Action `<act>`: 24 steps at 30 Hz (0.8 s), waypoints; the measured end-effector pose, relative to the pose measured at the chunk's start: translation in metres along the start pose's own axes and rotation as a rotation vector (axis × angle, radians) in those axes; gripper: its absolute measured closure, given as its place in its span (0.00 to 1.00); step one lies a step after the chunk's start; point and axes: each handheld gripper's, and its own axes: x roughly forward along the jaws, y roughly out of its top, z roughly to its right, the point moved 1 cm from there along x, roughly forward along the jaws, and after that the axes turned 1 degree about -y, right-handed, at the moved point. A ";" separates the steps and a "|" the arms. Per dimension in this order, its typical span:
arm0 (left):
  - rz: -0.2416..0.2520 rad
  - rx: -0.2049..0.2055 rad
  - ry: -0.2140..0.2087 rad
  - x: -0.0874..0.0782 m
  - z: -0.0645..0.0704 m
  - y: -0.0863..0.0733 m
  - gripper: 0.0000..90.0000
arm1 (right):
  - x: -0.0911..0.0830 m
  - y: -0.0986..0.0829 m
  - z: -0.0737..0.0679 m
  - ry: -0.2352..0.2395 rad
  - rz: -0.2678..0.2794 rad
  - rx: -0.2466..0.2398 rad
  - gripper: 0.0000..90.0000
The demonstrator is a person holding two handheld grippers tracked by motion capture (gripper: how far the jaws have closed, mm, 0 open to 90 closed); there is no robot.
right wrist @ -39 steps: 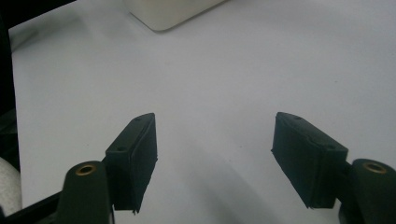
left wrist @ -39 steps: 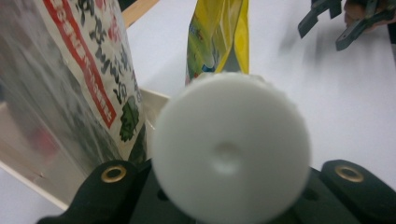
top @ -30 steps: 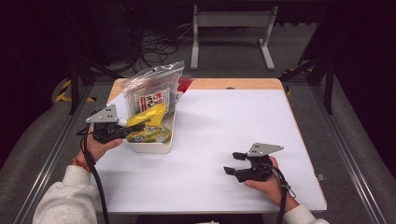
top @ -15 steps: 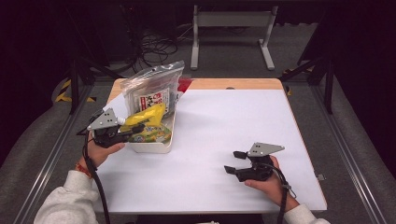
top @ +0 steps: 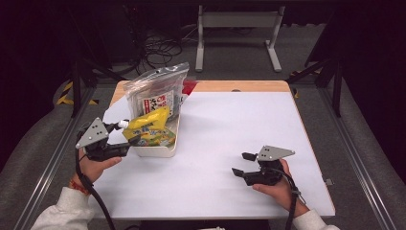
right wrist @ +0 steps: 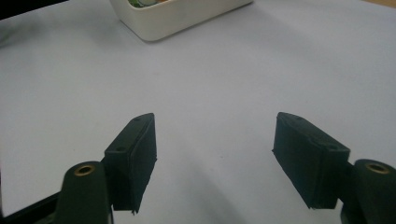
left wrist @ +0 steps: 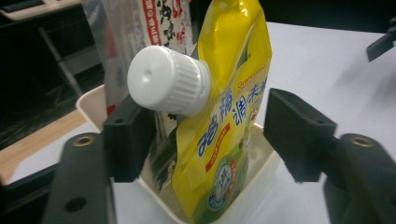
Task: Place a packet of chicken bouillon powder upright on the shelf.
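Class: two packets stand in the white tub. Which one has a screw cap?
The yellow pouch, topped by a white ribbed cap; the clear bag behind has none.

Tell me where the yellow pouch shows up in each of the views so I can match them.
High view: the yellow pouch leans in the white tub at the table's left, before the left gripper.
Left gripper view: it stands centre frame between the open jaws, white cap towards the camera.
Right gripper view: I can't make the pouch out.
Shared landmark: the white tub, at top in the right gripper view.
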 end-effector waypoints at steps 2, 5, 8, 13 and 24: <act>-0.001 -0.004 0.038 -0.004 0.005 -0.001 0.31 | -0.003 0.002 0.000 -0.011 0.010 -0.009 0.33; -0.005 -0.003 0.075 -0.007 0.013 -0.006 0.25 | -0.005 0.003 0.001 -0.033 0.014 -0.024 0.33; 0.000 -0.008 0.093 -0.008 0.020 -0.010 0.20 | -0.007 0.004 0.002 -0.052 0.010 -0.042 0.32; -0.019 -0.020 0.102 -0.009 0.033 -0.020 0.16 | -0.009 0.004 0.002 -0.078 0.008 -0.061 0.31; -0.053 -0.037 0.108 -0.015 0.049 -0.036 0.12 | -0.015 0.005 0.004 -0.112 0.010 -0.082 0.30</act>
